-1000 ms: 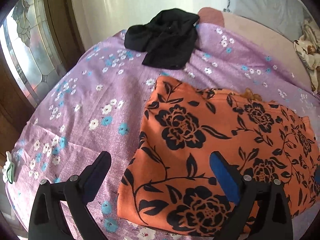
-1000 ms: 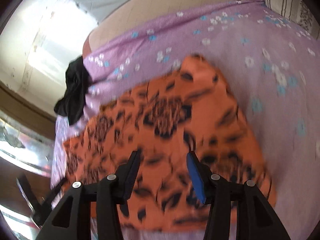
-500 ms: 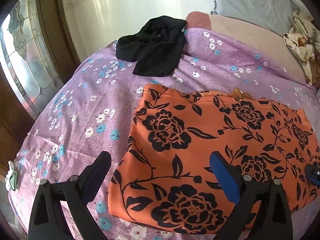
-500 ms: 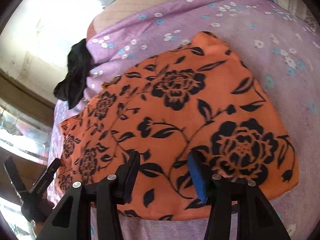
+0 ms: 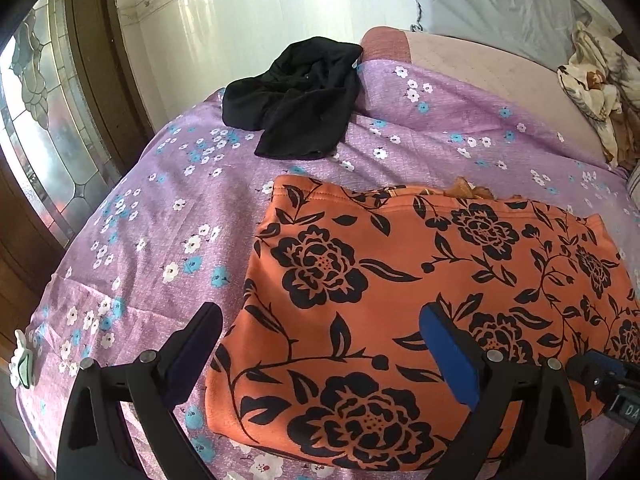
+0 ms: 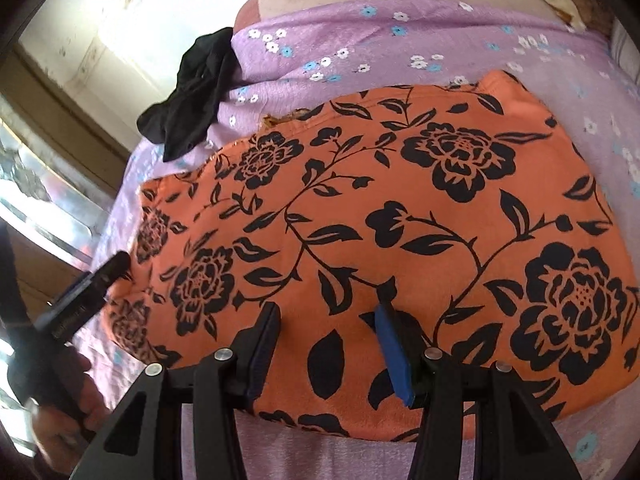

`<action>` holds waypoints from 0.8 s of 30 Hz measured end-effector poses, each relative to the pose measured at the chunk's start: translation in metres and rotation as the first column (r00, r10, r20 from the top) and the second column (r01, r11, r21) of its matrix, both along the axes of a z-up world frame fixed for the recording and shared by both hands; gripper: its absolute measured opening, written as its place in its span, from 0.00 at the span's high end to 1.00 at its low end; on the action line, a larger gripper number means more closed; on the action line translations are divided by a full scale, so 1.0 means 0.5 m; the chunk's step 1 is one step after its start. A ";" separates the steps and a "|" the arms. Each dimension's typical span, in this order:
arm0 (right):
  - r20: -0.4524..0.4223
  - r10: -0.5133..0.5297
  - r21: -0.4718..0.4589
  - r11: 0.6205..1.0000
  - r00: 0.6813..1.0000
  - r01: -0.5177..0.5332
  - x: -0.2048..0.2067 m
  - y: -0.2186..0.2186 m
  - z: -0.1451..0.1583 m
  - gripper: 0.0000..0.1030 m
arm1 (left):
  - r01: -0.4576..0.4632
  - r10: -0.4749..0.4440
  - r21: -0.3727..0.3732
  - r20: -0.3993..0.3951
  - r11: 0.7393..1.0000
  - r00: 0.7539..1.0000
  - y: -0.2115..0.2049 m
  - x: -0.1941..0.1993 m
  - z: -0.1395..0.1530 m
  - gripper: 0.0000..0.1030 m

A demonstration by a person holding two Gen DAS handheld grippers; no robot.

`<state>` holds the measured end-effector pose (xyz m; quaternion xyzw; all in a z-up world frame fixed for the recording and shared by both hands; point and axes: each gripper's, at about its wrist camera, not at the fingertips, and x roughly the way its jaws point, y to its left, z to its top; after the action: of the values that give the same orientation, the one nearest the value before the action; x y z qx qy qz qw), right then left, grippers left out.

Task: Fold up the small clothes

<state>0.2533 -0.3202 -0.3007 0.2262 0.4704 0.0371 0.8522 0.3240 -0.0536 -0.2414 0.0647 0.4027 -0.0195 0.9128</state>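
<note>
Both spread, gripping nothing — left tool (image 5: 320, 344) and right tool (image 6: 326, 334) over the folded orange cloth (image 5: 420, 296); black garment (image 5: 300, 96) at 11 o'clock.

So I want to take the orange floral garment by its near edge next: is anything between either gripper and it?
Nothing visible. The orange floral garment lies flat on the purple bedsheet, right ahead of the open left gripper and open right gripper. The black garment lies apart, beyond it.
</note>
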 end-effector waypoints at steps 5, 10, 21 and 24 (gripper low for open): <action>0.004 0.016 -0.071 0.997 1.000 -0.016 0.000 0.016 -0.001 0.47 | 0.000 0.000 0.004 -0.002 1.000 1.000 0.000 0.000 -0.002 0.04; 0.013 0.044 -0.173 0.984 0.999 -0.041 -0.001 0.042 0.000 0.46 | -0.001 0.001 0.005 0.000 1.000 1.000 0.000 -0.001 -0.002 0.04; 0.024 0.075 -0.276 0.959 0.997 -0.065 -0.003 0.073 -0.003 0.41 | -0.010 0.011 0.016 -0.056 1.000 0.998 0.008 0.015 -0.023 0.04; 0.025 0.078 -0.269 0.961 0.997 -0.069 -0.005 0.070 -0.001 0.41 | -0.068 0.072 0.032 -0.141 0.997 0.987 0.034 0.035 -0.055 0.04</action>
<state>0.2507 -0.2851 -0.3012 0.0904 0.4640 0.0086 0.8812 0.3414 -0.0367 -0.2690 0.0614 0.4689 0.0137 0.8810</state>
